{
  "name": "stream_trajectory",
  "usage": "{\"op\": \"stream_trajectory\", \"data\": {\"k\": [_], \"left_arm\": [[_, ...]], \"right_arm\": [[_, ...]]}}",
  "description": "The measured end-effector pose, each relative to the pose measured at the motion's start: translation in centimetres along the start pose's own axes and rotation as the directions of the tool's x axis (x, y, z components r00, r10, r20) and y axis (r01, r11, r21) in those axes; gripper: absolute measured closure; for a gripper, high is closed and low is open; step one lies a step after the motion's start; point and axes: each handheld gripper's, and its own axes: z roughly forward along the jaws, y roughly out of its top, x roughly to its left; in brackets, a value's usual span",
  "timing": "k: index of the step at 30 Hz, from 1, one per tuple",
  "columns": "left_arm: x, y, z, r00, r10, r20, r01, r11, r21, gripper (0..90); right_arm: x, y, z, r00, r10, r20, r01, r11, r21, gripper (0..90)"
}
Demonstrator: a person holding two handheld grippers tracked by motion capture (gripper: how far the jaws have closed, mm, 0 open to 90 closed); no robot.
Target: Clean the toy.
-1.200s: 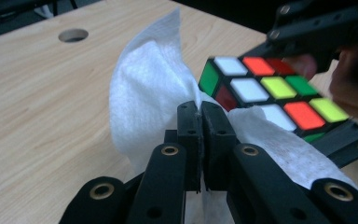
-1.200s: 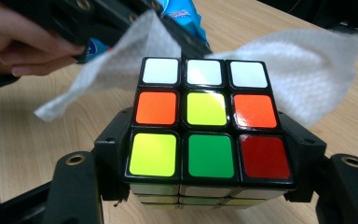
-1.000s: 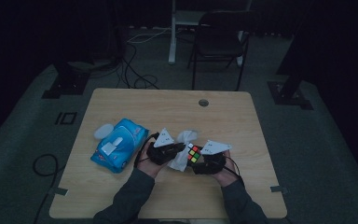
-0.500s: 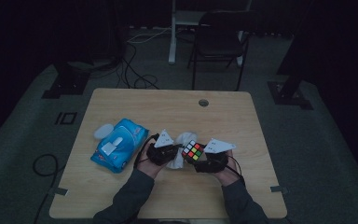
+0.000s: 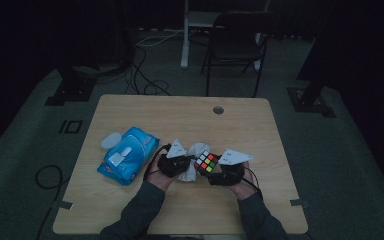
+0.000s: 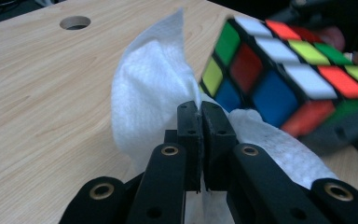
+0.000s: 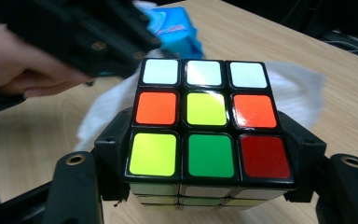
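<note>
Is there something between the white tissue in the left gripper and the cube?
Nothing visible. The left gripper pinches the white tissue, which lies right beside the cube clamped in the right gripper.

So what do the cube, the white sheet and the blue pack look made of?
Cube: glossy hard plastic, judging by the glare on its tiles. White sheet: soft embossed paper or nonwoven, dimpled and creased. Blue pack: probably flexible plastic film; it looks puffy.

Light wood table (image 5: 130,210), round cable hole (image 5: 218,110) at far edge, right of centre. Blue wipes pack (image 5: 128,154) lies left of centre. Small white object (image 5: 110,140) sits just beside its far-left corner.
</note>
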Motion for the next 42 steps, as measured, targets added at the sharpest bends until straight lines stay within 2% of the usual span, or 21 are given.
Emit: {"op": "stream_trajectory", "data": {"k": [5,9,23,27,32,41,42], "left_arm": [[0.3,0.3,-0.5,1.0,-0.005,-0.004,0.005,0.9999,-0.014,87.9],[0.5,0.5,-0.8,0.9999,-0.013,-0.001,0.013,0.9994,-0.031,87.9],[0.6,0.6,-0.9,0.9998,-0.019,0.001,0.02,0.9987,-0.046,87.8],[0.5,0.5,-0.8,0.9999,-0.012,0.001,0.012,0.9992,-0.038,87.8],[0.1,0.3,-0.4,0.9999,-0.006,0.009,0.006,0.9995,-0.03,87.8],[-0.8,0.0,-1.0,0.9999,-0.012,0.008,0.012,0.9981,-0.061,87.9],[-0.9,0.0,-1.0,0.9999,-0.009,0.005,0.01,0.998,-0.062,87.9]], "right_arm": [[1.3,0.0,0.9,0.9981,-0.043,-0.044,0.044,0.999,0.015,33.8],[2.1,-0.1,1.4,0.995,-0.08,-0.06,0.082,0.996,0.031,33.8],[2.4,-0.1,1.5,0.9892,-0.099,-0.109,0.103,0.994,0.032,33.8],[2.2,0.0,1.3,0.9904,-0.099,-0.097,0.101,0.995,0.022,33.8],[1.0,-0.1,0.8,0.9966,-0.056,-0.061,0.058,0.998,0.026,33.8],[0.0,-0.7,1.0,0.9997,-0.015,-0.02,0.016,0.997,0.076,33.8],[-0.2,-0.8,1.3,1.0,-0.003,-0.003,0.003,0.995,0.099,33.8]]}}
